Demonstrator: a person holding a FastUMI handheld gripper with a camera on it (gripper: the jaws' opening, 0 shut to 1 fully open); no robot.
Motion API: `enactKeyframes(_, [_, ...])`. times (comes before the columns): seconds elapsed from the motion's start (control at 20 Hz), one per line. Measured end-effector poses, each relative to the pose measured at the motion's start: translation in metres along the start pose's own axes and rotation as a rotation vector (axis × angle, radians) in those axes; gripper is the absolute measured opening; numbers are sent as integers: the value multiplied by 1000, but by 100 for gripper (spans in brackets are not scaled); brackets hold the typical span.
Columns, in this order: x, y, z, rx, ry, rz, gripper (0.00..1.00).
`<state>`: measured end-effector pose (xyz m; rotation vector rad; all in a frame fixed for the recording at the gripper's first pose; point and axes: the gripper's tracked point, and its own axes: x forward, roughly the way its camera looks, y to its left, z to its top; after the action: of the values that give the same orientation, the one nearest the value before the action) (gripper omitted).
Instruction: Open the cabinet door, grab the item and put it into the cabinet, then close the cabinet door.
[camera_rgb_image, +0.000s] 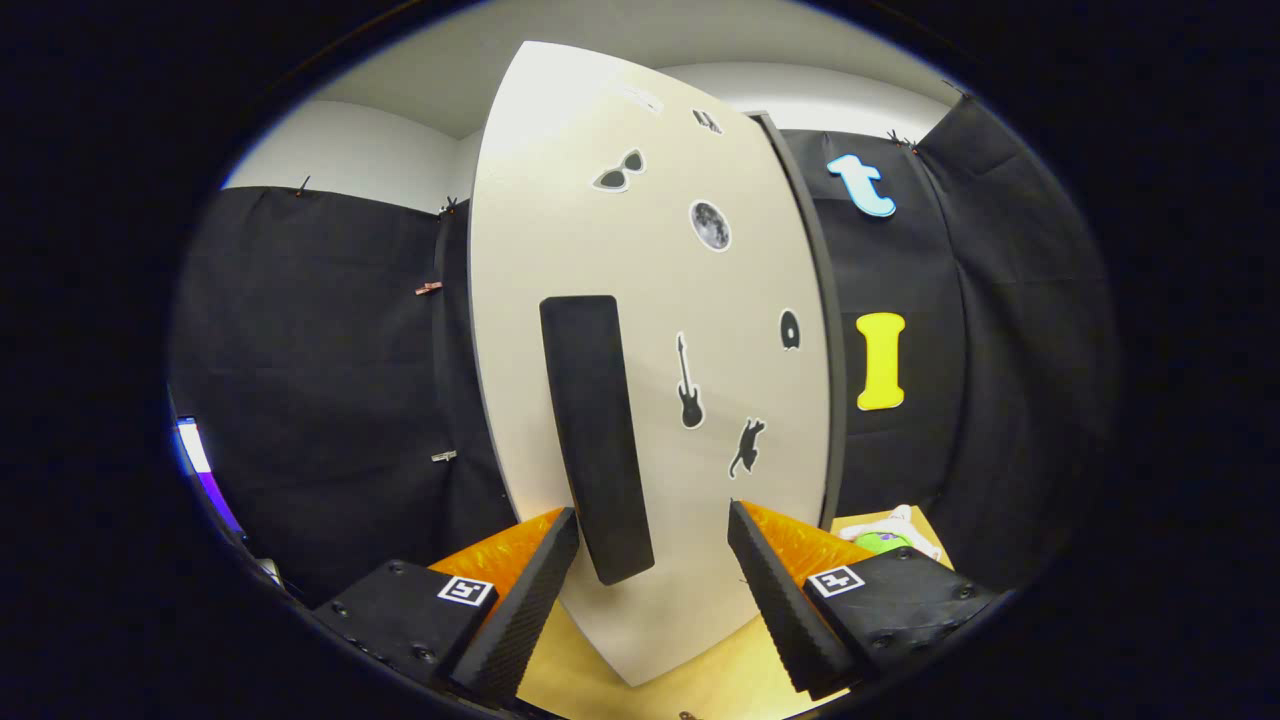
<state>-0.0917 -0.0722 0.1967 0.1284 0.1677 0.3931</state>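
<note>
A tall cream cabinet door (660, 330) with small black stickers stands just ahead of me. A long black vertical handle (595, 430) is mounted on it, near its left edge. My gripper (655, 560) is open, and the handle's lower end lies between the fingers, close to the left finger (530, 590). Neither finger presses on it. The cabinet's dark side edge (815, 320) runs down the right of the door. A small white and green item (890, 535) lies on the wooden table, to the right of the cabinet and beyond the right finger (775, 590).
The wooden tabletop (720, 680) shows below the door between my fingers. Black cloth walls close in the booth on the left and right. A lit screen edge (200, 470) shows far to the left.
</note>
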Motion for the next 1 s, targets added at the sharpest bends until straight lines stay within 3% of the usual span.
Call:
enactKeyframes(0.4, [37,55,18,-45,-53,7,98])
enactKeyframes(0.7, [38,17,73,-123,-167,-142,97])
enactKeyframes(0.85, [16,7,73,-52,-170,-139,97])
enactKeyframes(1.0, [0,-14,82,-14,-164,-207,97])
